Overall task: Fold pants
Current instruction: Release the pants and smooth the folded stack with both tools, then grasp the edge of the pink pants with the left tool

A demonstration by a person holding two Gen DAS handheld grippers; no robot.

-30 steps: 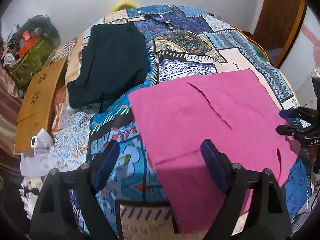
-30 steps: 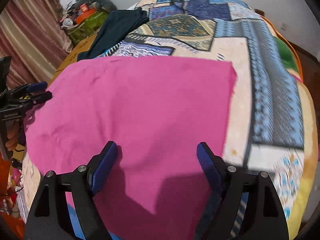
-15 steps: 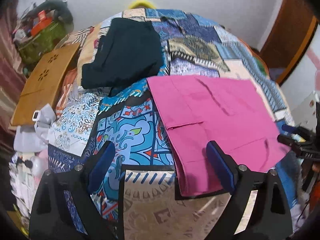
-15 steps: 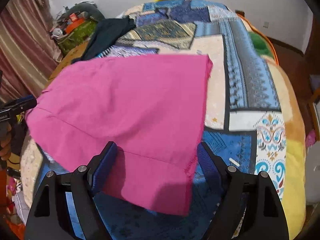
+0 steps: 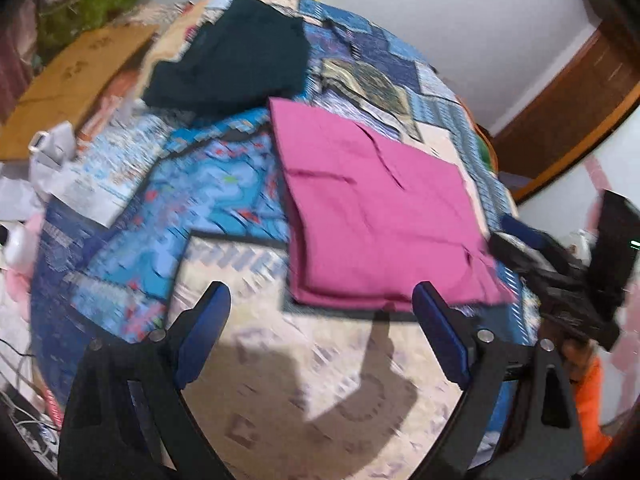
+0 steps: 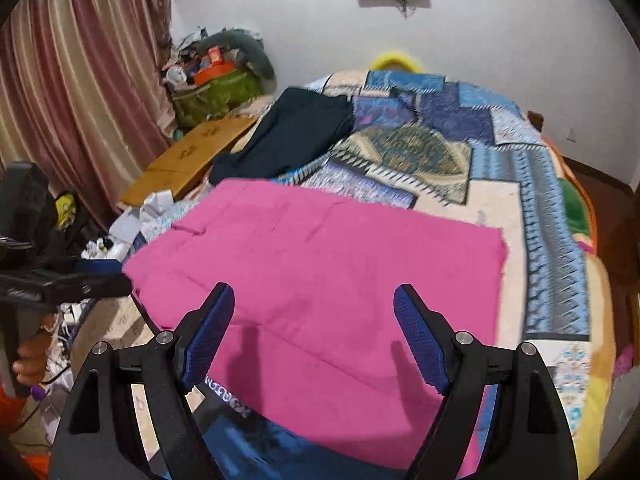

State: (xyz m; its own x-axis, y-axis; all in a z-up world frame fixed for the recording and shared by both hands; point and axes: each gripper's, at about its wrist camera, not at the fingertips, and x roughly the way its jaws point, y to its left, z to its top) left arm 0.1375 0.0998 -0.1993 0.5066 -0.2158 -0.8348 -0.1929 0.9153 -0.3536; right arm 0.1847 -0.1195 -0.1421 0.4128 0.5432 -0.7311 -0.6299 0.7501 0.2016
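Pink cotton pants (image 6: 320,264), folded into a flat rectangle, lie on the patchwork quilted bed (image 6: 560,220), nearer its foot than the dark folded garment (image 6: 296,136) beside them. Left tongs (image 5: 320,320) hang just short of the pants' near edge, jaws apart and empty. Right tongs (image 6: 316,332) hover over the pants, jaws likewise apart, gripping nothing; the fold appears finished, or awaiting one more.
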